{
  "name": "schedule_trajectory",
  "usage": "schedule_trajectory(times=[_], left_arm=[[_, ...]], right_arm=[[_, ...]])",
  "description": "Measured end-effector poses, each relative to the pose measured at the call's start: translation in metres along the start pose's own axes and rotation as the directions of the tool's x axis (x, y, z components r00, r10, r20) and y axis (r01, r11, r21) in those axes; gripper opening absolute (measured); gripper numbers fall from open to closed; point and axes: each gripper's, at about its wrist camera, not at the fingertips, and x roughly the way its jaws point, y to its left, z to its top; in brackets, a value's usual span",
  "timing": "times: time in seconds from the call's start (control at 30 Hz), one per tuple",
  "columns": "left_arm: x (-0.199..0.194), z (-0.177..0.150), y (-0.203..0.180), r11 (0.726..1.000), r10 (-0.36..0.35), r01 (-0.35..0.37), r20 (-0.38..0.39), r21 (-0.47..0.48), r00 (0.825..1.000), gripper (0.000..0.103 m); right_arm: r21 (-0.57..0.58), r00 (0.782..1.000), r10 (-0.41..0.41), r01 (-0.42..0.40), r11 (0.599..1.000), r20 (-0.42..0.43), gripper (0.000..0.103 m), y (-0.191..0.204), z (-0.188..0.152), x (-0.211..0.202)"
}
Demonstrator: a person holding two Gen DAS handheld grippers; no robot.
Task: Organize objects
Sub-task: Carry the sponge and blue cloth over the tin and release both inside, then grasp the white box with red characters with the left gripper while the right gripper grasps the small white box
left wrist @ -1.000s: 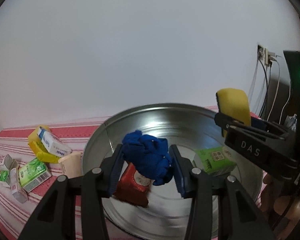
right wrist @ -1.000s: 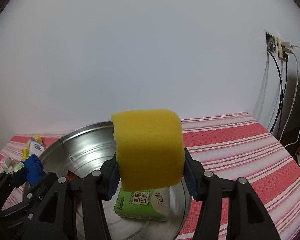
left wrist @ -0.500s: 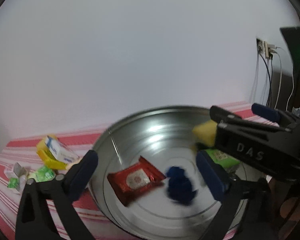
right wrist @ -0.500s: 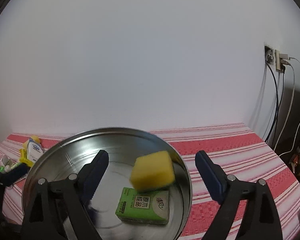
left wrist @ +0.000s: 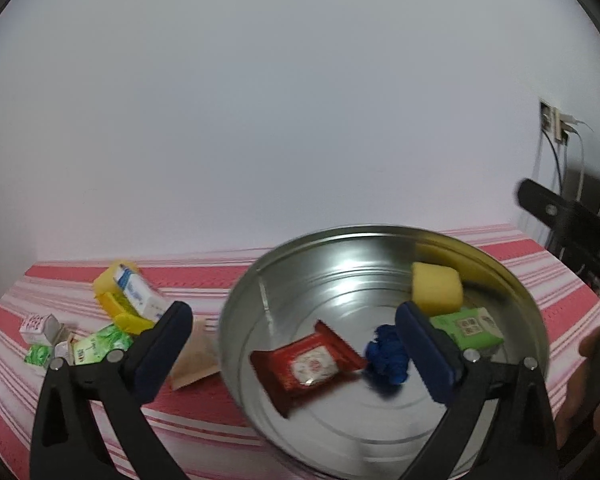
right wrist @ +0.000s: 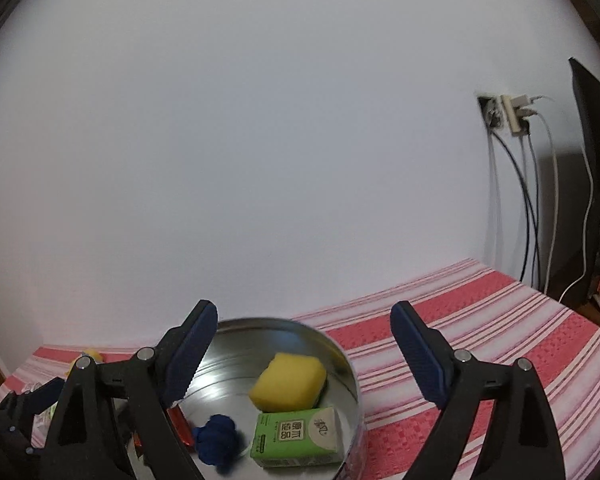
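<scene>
Both the left claw [left wrist: 292, 344] and the right claw [right wrist: 304, 352] hang with their blue pads spread wide, gripping nothing, above the round metal pan [left wrist: 512, 292] on the red-striped surface [right wrist: 480, 320]. Inside the pan lie a yellow sponge [right wrist: 288, 380] leaning on a green tissue pack [right wrist: 300, 436], a crumpled blue cloth [left wrist: 388, 356] and a red packet [left wrist: 304, 364] (all four loose). More small packs [left wrist: 112, 320] sit piled on the surface left of the pan.

Dim, even indoor light; glare patches on round shiny metal basin [left wrist: 340, 264]; slight motion blur; fisheye bending, dark vignette at corners
</scene>
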Motion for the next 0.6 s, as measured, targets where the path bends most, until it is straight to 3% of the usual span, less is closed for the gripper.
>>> schedule_trajectory(times=[0.1,0.37,0.6], left_arm=[[0.0,0.001,0.013,0.999,0.006,-0.006,-0.002,-0.032,1.0,0.103],[-0.003,-0.005,0.045,0.995,0.105,-0.105,0.038,-0.001,0.994,0.103],[0.002,-0.008,0.105,0.984,0.167,-0.166,0.018,-0.062,0.986,0.103]], right_arm=[[-0.009,1.0,-0.015,0.015,1.0,0.026,0.09,0.005,-0.003,-0.001],[-0.068,0.99,-0.086,0.094,0.993,0.114,0.09,0.024,-0.015,-0.022],[-0.178,0.975,-0.092,0.129,0.976,0.2,0.09,0.061,-0.029,-0.054]])
